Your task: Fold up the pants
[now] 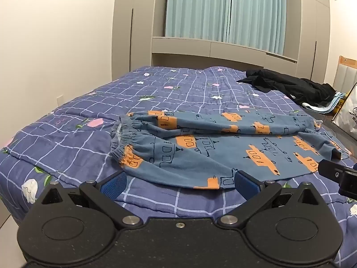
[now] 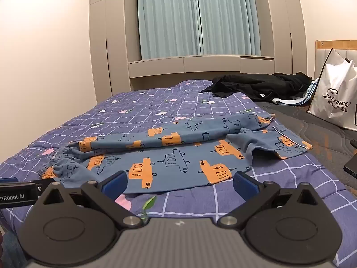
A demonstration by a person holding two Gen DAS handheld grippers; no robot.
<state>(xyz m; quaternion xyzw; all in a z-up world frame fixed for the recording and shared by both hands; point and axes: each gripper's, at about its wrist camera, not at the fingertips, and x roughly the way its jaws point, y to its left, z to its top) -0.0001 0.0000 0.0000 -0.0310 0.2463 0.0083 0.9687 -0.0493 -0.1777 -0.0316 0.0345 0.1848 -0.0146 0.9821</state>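
Blue pants point(image 1: 212, 149) with orange and outlined car prints lie across the bed, waistband to the left, legs stretching right, one leg lying over the other. They also show in the right wrist view point(image 2: 178, 154). My left gripper point(image 1: 179, 184) is open and empty, its blue pads at the pants' near edge close to the waistband end. My right gripper point(image 2: 179, 182) is open and empty at the near edge further toward the legs. The right gripper's tip shows in the left wrist view point(image 1: 337, 174); the left gripper's side shows in the right wrist view point(image 2: 17, 192).
The bed is covered by a purple checked quilt point(image 1: 67, 143) with flowers. A black garment point(image 2: 256, 87) lies at the far right of the bed. A white shopping bag point(image 2: 334, 98) stands at the right. Wardrobes and curtains are behind; a wall runs along the left.
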